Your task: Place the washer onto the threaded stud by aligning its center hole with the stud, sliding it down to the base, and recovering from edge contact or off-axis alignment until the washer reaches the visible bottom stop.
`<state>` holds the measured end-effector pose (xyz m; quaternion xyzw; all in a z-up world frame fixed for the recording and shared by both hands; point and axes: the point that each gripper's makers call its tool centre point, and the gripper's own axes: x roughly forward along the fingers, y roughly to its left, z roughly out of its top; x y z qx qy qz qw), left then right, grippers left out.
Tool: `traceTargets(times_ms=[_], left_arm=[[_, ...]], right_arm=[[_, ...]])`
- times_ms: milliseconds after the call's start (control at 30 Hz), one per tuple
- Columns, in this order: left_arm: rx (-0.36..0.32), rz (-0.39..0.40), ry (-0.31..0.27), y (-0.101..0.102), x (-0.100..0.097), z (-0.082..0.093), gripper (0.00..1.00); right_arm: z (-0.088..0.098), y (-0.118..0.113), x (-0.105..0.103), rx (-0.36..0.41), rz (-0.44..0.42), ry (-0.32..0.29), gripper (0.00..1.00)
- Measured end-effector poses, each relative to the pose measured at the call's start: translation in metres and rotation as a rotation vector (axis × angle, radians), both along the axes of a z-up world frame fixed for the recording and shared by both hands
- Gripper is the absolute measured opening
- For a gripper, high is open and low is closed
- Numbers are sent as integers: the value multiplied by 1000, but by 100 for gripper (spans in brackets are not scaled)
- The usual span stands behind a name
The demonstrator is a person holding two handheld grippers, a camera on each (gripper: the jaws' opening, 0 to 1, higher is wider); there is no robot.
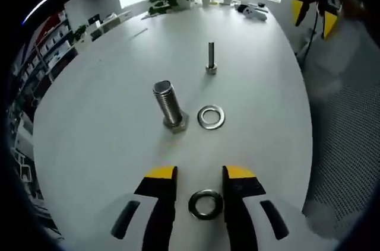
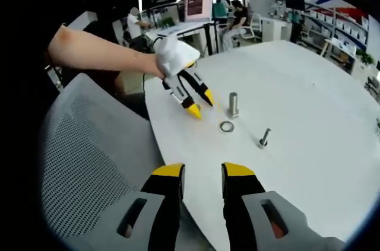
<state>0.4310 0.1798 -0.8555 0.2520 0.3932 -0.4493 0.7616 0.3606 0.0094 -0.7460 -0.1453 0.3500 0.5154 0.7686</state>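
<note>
A mesh chair (image 2: 89, 162) is cut off at seven o'clock in the right gripper view. Desk items (image 1: 252, 9) at one o'clock blur beyond recognition.

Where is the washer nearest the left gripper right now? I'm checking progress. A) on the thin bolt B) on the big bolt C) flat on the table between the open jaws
C: the washer lies flat on the table, between the left gripper's open jaws, not yet gripped.
</note>
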Motion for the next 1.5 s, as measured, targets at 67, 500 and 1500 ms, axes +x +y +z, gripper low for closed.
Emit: traceTargets(times_ms=[67,500,1500], left_arm=[[14,-2,14,4,-4,-1,35],[98,-29,76,17,-16,-8,30],[191,-10,104,64,-38,-5,26]], right_arm=[[-1,0,0,-2,1,1,27],[-3,-2,-1,-17,5,-1,27],[-4,-1,-3,-26,18,-3,27]])
